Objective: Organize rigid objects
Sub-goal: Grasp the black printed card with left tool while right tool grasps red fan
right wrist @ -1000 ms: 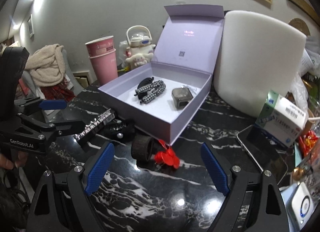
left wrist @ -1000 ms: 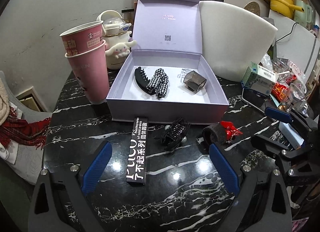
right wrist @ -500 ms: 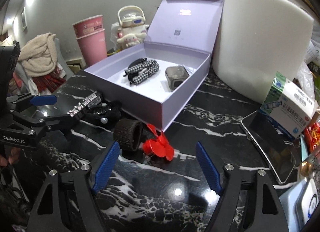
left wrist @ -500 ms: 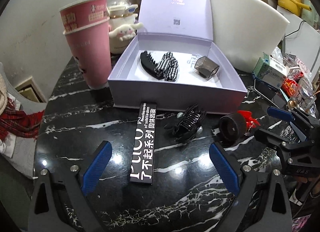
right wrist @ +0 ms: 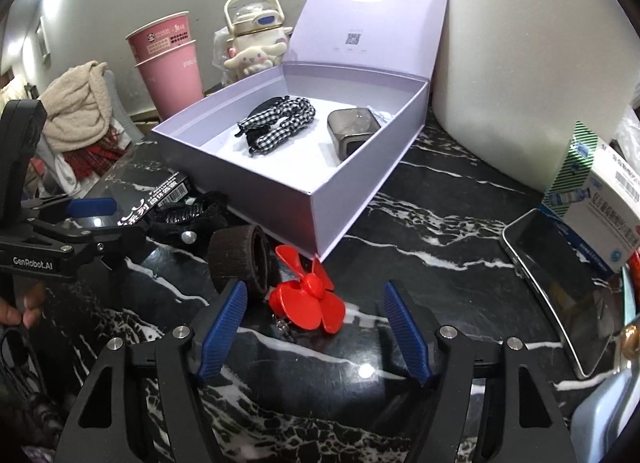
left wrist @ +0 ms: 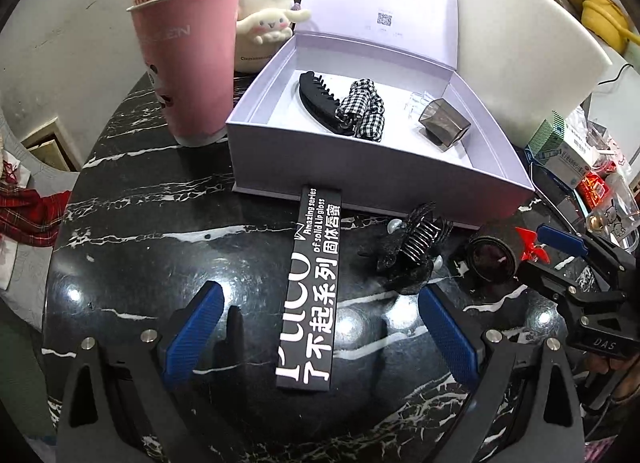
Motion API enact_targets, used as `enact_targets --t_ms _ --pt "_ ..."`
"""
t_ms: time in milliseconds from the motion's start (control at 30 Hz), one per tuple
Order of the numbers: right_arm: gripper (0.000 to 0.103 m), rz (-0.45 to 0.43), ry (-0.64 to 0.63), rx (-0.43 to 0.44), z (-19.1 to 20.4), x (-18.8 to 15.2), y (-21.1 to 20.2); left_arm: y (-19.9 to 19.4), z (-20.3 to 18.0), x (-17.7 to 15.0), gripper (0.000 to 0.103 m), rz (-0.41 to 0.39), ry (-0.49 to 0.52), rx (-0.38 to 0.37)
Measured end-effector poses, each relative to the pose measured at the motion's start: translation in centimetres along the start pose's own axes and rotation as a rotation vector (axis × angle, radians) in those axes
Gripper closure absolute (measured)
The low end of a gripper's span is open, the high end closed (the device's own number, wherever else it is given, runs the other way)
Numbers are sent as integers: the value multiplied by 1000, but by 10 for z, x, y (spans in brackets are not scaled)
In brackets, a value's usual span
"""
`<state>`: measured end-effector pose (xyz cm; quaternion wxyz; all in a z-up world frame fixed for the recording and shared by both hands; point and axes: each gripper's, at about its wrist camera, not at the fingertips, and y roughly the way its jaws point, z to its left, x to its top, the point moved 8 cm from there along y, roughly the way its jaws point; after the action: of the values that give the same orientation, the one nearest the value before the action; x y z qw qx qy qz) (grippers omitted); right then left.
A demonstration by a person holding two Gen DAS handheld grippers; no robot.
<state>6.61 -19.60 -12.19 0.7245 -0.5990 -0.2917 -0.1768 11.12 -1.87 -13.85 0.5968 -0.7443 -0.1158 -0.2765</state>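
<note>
An open lilac box (left wrist: 372,179) (right wrist: 352,191) holds a black comb clip (left wrist: 316,99), a checked scrunchie (left wrist: 362,109) (right wrist: 280,125) and a smoky square clip (left wrist: 444,123) (right wrist: 352,129). On the black marble in front lie a long black lip-gloss box (left wrist: 316,287), a black claw clip (left wrist: 412,247) (right wrist: 188,213), a dark roll (left wrist: 492,257) (right wrist: 238,259) and a red flower piece (right wrist: 308,297). My left gripper (left wrist: 320,335) is open with the lip-gloss box between its fingers. My right gripper (right wrist: 316,323) is open around the red flower piece.
Stacked pink cups (left wrist: 188,43) and a cream toy kettle (right wrist: 256,39) stand left of the box. A white foam block (right wrist: 532,55) stands to its right. A phone (right wrist: 560,283) and a medicine carton (right wrist: 604,215) lie at the right.
Both grippers have moved forward and down toward the table. The lip-gloss box now lies between the left fingers, and the red flower piece between the right fingers. Nothing is gripped.
</note>
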Motion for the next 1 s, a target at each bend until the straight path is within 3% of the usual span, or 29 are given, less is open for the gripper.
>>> enact_targets --t_ms 100,200,367,467,533,633,667,1000 --pt "35 10 5 2 -2 0 4 1 0 3 4 -15 8 1" --pt "45 29 9 13 -2 -1 8 7 3 5 5 -2 6 9" --pt "58 45 12 22 -2 -4 11 11 7 6 21 -4 -22 5" --pt "62 47 1 17 -1 -5 9 12 9 5 37 -13 -30 9" --pt "62 49 0 18 -1 -5 8 11 9 6 59 -22 -22 19" --pt "63 50 3 20 -2 -6 7 11 14 6 78 -32 -12 84" --pt "63 49 5 24 -1 -7 6 10 16 5 78 -35 -15 101" --pt "65 35 16 26 -1 -21 -12 -5 -8 -21 78 -22 17 23"
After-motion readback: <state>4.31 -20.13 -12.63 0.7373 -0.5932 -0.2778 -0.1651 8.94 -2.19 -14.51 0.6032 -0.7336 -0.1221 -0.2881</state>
